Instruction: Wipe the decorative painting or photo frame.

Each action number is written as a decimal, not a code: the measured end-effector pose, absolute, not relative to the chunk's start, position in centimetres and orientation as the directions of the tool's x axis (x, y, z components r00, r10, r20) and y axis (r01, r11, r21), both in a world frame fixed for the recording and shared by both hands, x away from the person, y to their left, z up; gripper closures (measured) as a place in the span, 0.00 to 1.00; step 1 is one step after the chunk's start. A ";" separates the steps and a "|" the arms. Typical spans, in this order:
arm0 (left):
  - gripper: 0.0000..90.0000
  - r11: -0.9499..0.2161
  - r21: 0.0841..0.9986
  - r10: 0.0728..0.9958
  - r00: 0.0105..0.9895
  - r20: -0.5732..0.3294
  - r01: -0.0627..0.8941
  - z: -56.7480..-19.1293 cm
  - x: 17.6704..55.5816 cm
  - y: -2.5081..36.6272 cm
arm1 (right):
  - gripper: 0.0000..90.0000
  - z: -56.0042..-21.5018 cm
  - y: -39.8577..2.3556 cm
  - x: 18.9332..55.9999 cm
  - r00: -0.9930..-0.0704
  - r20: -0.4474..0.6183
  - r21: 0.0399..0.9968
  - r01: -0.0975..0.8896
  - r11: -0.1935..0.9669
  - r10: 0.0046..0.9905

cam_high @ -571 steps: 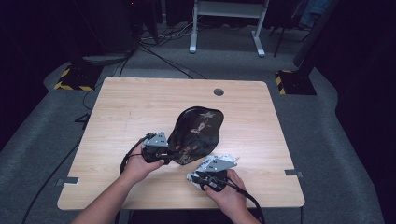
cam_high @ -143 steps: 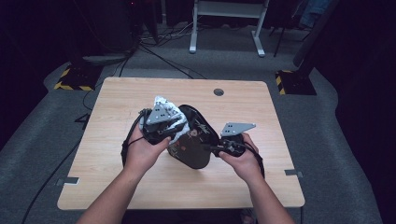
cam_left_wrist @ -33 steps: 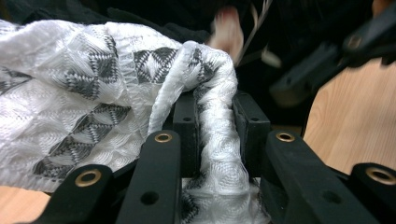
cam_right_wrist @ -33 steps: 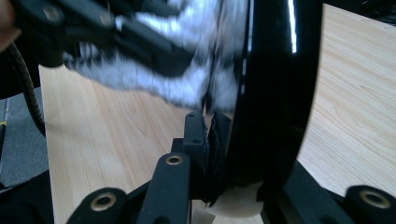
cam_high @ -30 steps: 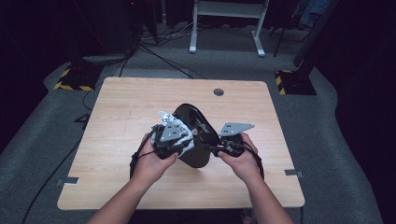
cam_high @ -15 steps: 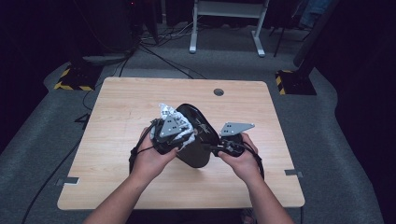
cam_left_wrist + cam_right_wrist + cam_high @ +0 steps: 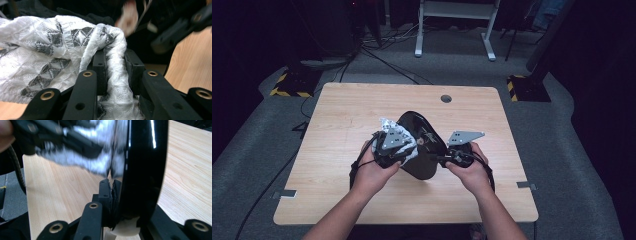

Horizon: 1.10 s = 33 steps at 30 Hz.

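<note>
The right gripper (image 7: 443, 159) is clamping the near edge of the black plate (image 7: 422, 145), holding it tilted up off the table (image 7: 337, 120). The left gripper (image 7: 404, 150) is gripping a bunched white cloth (image 7: 50, 50) and pressing it against the plate's left face, so the wiping stroke is likely running along that glossy side.

The left gripper (image 7: 115, 67) clamped a twisted fold of white cloth (image 7: 50, 57) with grey triangle patterning between its black jaws, above the wooden table (image 7: 192, 62), with a blurred black object (image 7: 175, 35) beyond.
</note>
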<state>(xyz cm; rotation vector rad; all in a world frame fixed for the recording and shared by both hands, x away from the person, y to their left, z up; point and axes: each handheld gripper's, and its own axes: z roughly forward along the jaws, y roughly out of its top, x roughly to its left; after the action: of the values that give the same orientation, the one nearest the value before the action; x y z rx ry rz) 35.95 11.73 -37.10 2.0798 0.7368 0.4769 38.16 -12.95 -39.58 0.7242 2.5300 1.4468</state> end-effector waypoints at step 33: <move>0.83 -0.483 0.796 0.682 0.727 0.080 0.365 -38.9 36.6 12.9 | 0.88 -39.5 -13.0 38.2 -0.874 0.120 0.839 0.343 0.421 0.471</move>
<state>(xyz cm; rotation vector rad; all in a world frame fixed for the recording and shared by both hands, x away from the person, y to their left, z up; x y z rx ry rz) 36.57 12.89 -38.85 2.1187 0.7900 0.4992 38.18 -12.96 -39.53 0.7302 2.5337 1.4477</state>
